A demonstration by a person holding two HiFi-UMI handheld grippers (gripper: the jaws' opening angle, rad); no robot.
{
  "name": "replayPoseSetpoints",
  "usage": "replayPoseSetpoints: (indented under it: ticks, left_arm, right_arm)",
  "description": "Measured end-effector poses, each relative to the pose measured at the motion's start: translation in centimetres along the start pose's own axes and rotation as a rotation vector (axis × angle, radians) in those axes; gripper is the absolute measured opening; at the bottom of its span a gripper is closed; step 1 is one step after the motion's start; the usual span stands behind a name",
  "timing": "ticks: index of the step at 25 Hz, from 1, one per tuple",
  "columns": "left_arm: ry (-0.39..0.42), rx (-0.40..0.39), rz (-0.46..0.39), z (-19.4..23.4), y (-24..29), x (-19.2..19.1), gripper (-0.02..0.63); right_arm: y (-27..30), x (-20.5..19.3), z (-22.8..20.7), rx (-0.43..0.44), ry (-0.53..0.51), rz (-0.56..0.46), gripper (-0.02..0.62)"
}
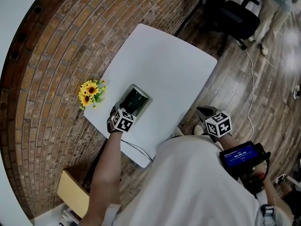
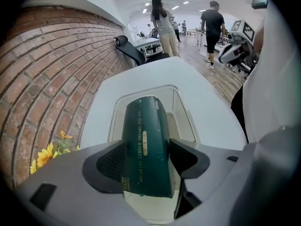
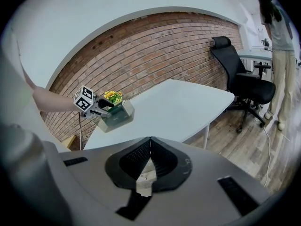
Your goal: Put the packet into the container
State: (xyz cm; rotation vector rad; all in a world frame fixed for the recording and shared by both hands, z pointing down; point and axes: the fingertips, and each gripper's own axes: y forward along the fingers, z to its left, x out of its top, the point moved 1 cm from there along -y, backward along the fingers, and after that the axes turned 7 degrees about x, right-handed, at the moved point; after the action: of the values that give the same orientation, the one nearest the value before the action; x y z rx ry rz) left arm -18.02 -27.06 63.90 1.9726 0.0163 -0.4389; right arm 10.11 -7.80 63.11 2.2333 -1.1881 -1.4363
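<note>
A dark green packet (image 2: 146, 140) sits between the jaws of my left gripper (image 2: 148, 145), both pads pressing its sides. It hangs tilted over the open top of a clear rectangular container (image 2: 186, 112), its far end down inside. In the head view the left gripper (image 1: 128, 108) is at the container's (image 1: 146, 98) near end on the white table (image 1: 169, 65), the packet (image 1: 134, 100) showing inside it. My right gripper (image 3: 150, 140) is shut with nothing in it and is held off the table's near right edge (image 1: 203, 113). The right gripper view shows the container (image 3: 120, 117) far off at the left.
A bunch of sunflowers (image 1: 91, 93) stands at the table's left corner, close to the container. A brick wall (image 2: 42, 79) runs along the table's left side. A black office chair (image 1: 235, 13) and a standing person (image 1: 277, 8) are beyond the table. A cardboard box (image 1: 73, 192) lies on the floor.
</note>
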Motion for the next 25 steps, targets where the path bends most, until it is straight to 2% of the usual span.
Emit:
replayPoseSetpoints:
  ticks: [6, 15, 18, 20, 23, 25]
  left_arm:
    - [-0.015, 0.016, 0.008, 0.1, -0.9, -0.2, 0.288]
    - [-0.081, 0.096, -0.025, 0.4, -3.2, -0.2, 0.288]
    - [-0.156, 0.13, -0.067, 1.3, -4.3, -0.9, 0.288]
    - [-0.244, 0.148, -0.083, 1.8, -5.4, -1.4, 0.288]
    - [-0.383, 0.157, -0.101, 0.4, -6.8, -1.6, 0.286]
    - [-0.431, 0.166, -0.118, -1.1, -7.7, -1.7, 0.255]
  right_arm:
    - [-0.2, -0.3, 0.1, 0.01, -0.003, 0.002, 0.008]
    - [-0.1, -0.4, 0.4, 0.041, -0.022, 0.007, 0.008]
    - [1.0, -0.1, 1.0, 0.058, -0.037, 0.006, 0.008]
    - [1.8, 0.5, 1.6, 0.081, -0.055, 0.006, 0.008]
    - [1.8, 0.8, 2.0, 0.11, -0.082, 0.014, 0.008]
    - [1.8, 0.9, 2.3, 0.129, -0.101, 0.022, 0.008]
